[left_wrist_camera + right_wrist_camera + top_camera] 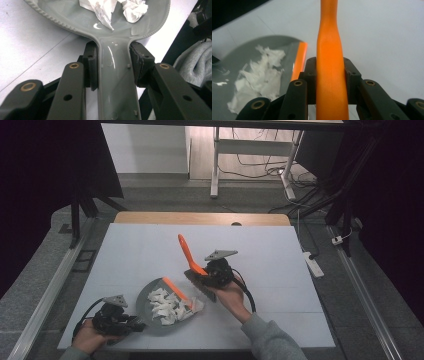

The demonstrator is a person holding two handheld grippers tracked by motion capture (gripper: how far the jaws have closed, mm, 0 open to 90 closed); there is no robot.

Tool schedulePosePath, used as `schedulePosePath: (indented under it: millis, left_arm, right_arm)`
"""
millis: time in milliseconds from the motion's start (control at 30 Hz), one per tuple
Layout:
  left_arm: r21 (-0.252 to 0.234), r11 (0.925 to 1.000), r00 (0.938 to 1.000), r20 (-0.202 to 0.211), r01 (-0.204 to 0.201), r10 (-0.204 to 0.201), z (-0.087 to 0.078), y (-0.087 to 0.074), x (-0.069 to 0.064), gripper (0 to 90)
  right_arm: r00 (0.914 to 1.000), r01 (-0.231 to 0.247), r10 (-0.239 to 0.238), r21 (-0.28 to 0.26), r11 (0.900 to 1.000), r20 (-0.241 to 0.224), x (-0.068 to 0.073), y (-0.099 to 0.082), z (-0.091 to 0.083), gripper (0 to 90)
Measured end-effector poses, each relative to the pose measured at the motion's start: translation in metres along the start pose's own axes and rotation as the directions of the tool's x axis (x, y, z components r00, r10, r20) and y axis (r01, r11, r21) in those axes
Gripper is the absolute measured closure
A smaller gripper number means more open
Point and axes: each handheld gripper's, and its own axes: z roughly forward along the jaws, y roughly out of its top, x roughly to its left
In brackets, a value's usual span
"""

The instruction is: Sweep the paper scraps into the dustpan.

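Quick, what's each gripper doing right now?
Left gripper: closed on the grey dustpan handle.
Right gripper: closed on the orange brush handle.

Grey dustpan (145,306), orange brush handle (187,252), white scraps (167,306)

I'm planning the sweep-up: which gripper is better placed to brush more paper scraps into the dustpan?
Right. The right gripper is shut on the orange brush handle, beside the paper scraps. The left gripper is shut on the grey dustpan handle, steadying it, so it seems best left there.
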Motion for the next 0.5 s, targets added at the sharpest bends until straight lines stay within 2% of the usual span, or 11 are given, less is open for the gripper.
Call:
schedulePosePath:
  millis: [133,267,400,467,500]
  left_arm:
    - [0.001,1.0,1.0,0.0,-0.003,0.003,0.002,0.002,-0.001,61.7]
    - [0.005,1.0,1.0,0.0,-0.004,0.004,0.004,0.003,-0.002,61.7]
    - [0.004,1.0,1.0,-0.001,-0.002,0.002,0.004,0.003,-0.002,61.7]
    - [0.003,1.0,1.0,-0.001,-0.002,0.002,0.004,0.003,-0.002,61.6]
    - [0.003,1.0,1.0,0.0,-0.002,0.002,0.004,0.003,-0.002,61.6]
  right_arm:
    - [1.0,-0.003,0.003,0.044,0.999,0.001,0.007,-0.007,0.014,69.6]
    - [0.9987,0.035,-0.033,0.059,0.9976,-0.038,0.027,-0.002,0.032,69.7]
    - [0.9913,0.08,-0.075,0.041,0.996,-0.108,0.053,0.008,0.044,69.6]
    - [0.9811,0.066,-0.063,0.01,0.9978,-0.183,0.063,0.014,0.045,69.6]
    - [0.9774,0.07,-0.069,0.0,0.9975,-0.2,0.068,0.016,0.045,69.6]
